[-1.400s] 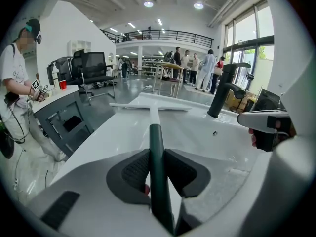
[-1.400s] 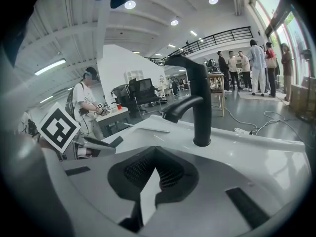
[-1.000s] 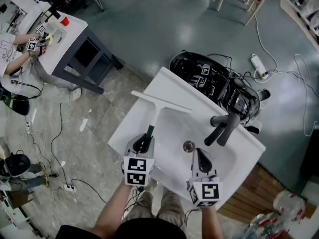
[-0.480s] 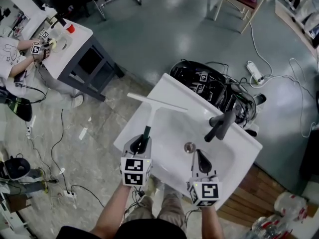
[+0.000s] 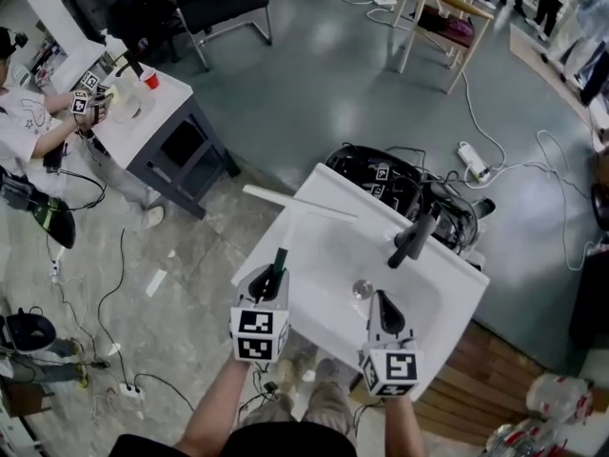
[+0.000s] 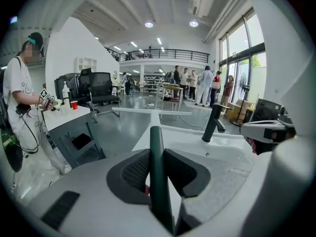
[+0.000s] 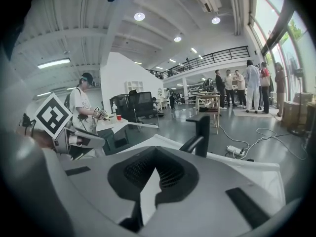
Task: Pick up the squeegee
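Note:
The squeegee has a dark green handle (image 5: pixel 279 260) and a long white blade (image 5: pixel 300 203). It hangs in the air over the left end of the white sink (image 5: pixel 447 298). My left gripper (image 5: pixel 271 279) is shut on the handle (image 6: pixel 157 172), which runs straight out between the pads to the blade (image 6: pixel 153 111). My right gripper (image 5: pixel 381 303) hovers over the sink's near rim, shut with nothing in it (image 7: pixel 155 169). The black faucet (image 5: pixel 411 239) stands ahead of it, also visible as a faucet (image 7: pixel 200 132) in the right gripper view.
A black bag with cables (image 5: pixel 381 174) lies behind the sink. At the far left a person works at a white-topped table (image 5: pixel 143 112). Cables and a power strip (image 5: pixel 471 155) trail over the floor. A wooden chair (image 5: pixel 438 17) stands at the back.
Both grippers have risen. The squeegee has gone up with the left one, its blade now off the sink's rim.

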The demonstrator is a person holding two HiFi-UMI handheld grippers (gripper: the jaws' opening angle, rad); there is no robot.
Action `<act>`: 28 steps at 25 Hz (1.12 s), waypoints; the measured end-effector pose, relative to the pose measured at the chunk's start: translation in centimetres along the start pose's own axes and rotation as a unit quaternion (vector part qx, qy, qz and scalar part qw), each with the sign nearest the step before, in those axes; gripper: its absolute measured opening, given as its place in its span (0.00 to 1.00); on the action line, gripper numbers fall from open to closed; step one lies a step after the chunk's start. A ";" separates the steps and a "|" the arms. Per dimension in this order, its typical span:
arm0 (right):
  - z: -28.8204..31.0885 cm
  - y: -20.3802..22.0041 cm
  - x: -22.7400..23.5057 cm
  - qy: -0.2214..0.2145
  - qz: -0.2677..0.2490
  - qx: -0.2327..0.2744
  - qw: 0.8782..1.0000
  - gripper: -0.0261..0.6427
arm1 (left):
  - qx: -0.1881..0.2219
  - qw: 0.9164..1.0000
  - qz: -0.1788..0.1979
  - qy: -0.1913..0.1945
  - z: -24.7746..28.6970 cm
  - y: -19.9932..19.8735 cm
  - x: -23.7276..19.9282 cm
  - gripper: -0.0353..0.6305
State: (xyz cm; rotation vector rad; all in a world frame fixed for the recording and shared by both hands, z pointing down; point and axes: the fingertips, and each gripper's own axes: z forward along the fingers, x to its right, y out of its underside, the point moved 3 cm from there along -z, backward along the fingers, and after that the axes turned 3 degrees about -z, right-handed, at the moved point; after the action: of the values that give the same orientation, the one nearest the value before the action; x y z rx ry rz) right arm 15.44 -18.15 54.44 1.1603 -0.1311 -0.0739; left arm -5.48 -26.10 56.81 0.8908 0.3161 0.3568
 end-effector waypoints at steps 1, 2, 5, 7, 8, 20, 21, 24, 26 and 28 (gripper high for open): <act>-0.4 -0.3 -0.1 0.002 -0.001 0.005 1.000 0.04 | 0.005 1.000 0.002 0.000 -0.6 -0.3 0.0 0.19; -0.8 -0.6 -0.2 0.005 -0.002 0.010 1.000 0.03 | 0.010 1.000 0.005 0.000 -1.2 -0.6 0.1 0.19; -2.2 -1.8 -0.7 0.014 -0.005 0.022 1.000 0.04 | 0.026 1.000 0.011 0.001 -3.1 -1.5 0.2 0.19; -3.2 -2.6 -1.0 0.021 -0.008 0.033 0.999 0.04 | 0.039 0.999 0.015 0.004 -4.6 -2.3 0.3 0.19; -3.8 -3.0 -1.2 0.025 -0.009 0.038 0.999 0.04 | 0.046 0.999 0.017 0.006 -5.3 -2.6 0.4 0.19; -11.4 -6.8 -4.1 0.057 -0.032 0.090 0.994 0.04 | 0.105 0.994 0.035 0.024 -14.9 -4.1 1.9 0.19; -12.1 -7.0 -4.3 0.059 -0.033 0.094 0.993 0.04 | 0.108 0.993 0.037 0.026 -15.6 -4.1 2.1 0.19; -14.0 -7.2 -4.8 0.066 -0.039 0.103 0.992 0.04 | 0.118 0.992 0.044 0.030 -17.5 -3.7 2.6 0.19; -15.2 -7.1 -5.4 0.071 -0.040 0.105 0.991 0.04 | 0.127 0.990 0.049 0.032 -18.9 -3.3 2.7 0.19; -16.3 -6.9 -6.0 0.071 -0.043 0.113 0.990 0.04 | 0.134 0.989 0.050 0.036 -20.4 -3.1 2.9 0.19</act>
State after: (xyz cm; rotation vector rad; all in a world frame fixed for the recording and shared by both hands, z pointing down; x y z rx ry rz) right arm 11.82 -5.34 41.38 1.3933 0.0388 -0.0528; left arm -10.77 -12.47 41.96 1.1621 0.3932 0.4480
